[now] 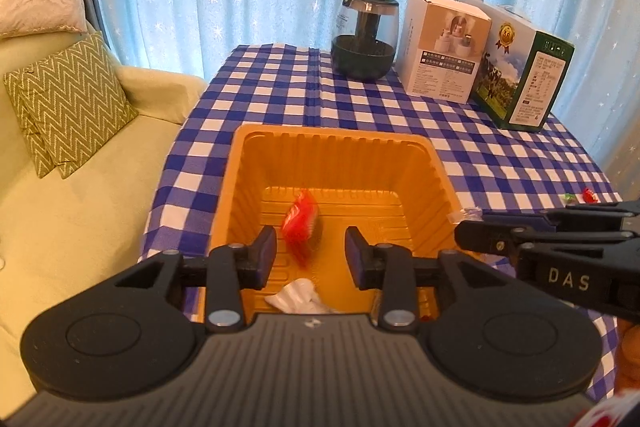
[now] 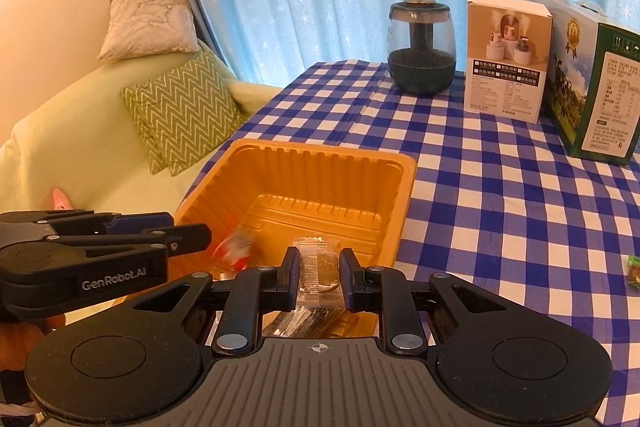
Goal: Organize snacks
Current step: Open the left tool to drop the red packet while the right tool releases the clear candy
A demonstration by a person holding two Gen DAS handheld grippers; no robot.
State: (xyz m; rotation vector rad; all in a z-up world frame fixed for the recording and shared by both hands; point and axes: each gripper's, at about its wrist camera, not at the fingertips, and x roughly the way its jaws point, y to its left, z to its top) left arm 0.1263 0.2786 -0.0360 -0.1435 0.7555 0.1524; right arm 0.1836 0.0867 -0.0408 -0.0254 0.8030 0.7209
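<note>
Now left tongs [image 1: 311, 255] spread wide, empty, right tongs [image 2: 319, 275] pinching clear snack packet [image 2: 318, 269]

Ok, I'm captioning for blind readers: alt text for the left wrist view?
The open left gripper hangs over an orange tray with a red snack packet dropping between its fingers. The tray sits on a blue checked tablecloth.

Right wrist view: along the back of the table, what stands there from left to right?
Dark green glass-domed humidifier → white humidifier box → green milk carton box, cut off at the right edge.
</note>
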